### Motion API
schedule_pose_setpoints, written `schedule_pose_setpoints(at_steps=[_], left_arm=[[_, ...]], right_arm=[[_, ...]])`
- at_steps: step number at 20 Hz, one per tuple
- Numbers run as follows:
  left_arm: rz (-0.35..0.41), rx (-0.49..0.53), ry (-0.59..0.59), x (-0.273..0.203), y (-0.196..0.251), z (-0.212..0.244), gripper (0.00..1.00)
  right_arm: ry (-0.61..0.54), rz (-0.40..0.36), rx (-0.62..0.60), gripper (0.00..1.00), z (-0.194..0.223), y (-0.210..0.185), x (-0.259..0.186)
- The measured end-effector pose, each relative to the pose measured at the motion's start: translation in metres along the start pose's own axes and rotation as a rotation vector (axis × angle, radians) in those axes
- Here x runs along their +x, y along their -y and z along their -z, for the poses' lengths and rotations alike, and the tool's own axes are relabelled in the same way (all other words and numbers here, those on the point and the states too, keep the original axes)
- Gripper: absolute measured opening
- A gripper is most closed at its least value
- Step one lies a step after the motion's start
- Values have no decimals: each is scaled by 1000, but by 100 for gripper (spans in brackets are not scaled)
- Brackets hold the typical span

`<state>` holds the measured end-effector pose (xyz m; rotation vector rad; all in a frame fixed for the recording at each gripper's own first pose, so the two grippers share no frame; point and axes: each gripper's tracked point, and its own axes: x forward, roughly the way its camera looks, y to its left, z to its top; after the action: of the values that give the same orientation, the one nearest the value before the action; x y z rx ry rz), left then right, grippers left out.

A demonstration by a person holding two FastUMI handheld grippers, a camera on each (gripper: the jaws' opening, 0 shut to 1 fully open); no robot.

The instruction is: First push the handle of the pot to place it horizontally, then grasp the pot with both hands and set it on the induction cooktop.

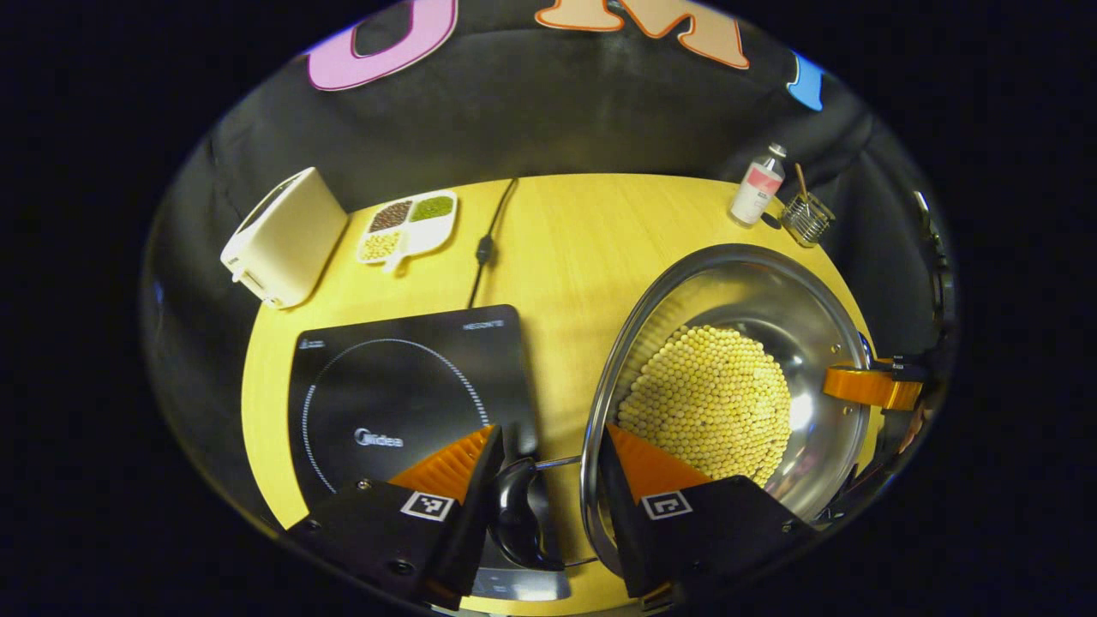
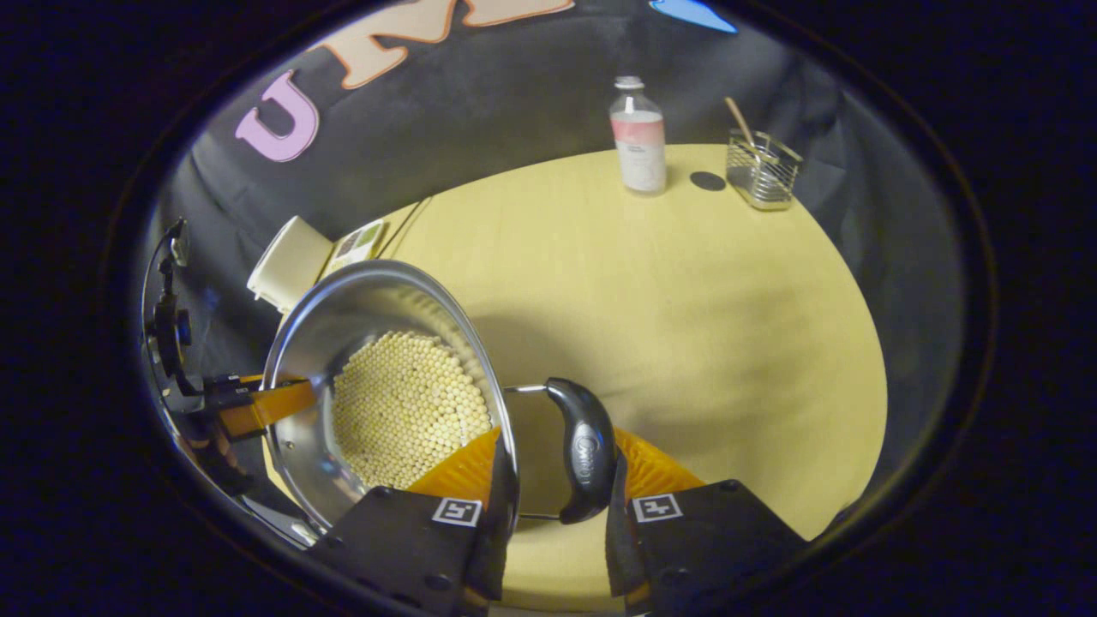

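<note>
A steel pot (image 1: 771, 291) full of small yellow beans (image 1: 711, 394) is on the right of the yellow table, beside the black induction cooktop (image 1: 403, 386). My left gripper (image 1: 550, 435) straddles the pot's near black handle (image 1: 518, 514) and rim, one finger inside the pot and one outside the handle, both touching. In the right gripper view, my right gripper (image 2: 557, 437) clasps the opposite black handle (image 2: 583, 446) and the rim of the pot (image 2: 343, 308) the same way. Each gripper also appears across the pot from the other: the right gripper (image 1: 866, 386) and the left gripper (image 2: 266, 404).
A white box-shaped appliance (image 1: 283, 236) and a divided tray of beans (image 1: 407, 224) stand at the back left. The cooktop's cable (image 1: 488, 240) runs to the back edge. A bottle (image 2: 638, 137) and a wire basket (image 2: 763, 171) stand at the back right.
</note>
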<state>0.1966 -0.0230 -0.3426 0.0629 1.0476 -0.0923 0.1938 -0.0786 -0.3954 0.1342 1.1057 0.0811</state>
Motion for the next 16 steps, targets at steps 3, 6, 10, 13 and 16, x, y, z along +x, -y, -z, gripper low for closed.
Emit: schedule_pose_setpoints(at_steps=[3,6,10,13,16], left_arm=[[13,-10,-1,-4,-38,7,65],[35,-21,8,-2,-82,16,66],[70,5,33,3,-143,18,65],[91,16,21,11,-178,23,64],[95,42,58,10,-209,19,65]], right_arm=[[1,4,-13,41,8,-40,4],[6,28,-8,49,16,-83,14],[18,70,-16,49,24,-144,22],[14,112,-34,49,30,-182,32],[16,121,-29,49,33,-211,40]])
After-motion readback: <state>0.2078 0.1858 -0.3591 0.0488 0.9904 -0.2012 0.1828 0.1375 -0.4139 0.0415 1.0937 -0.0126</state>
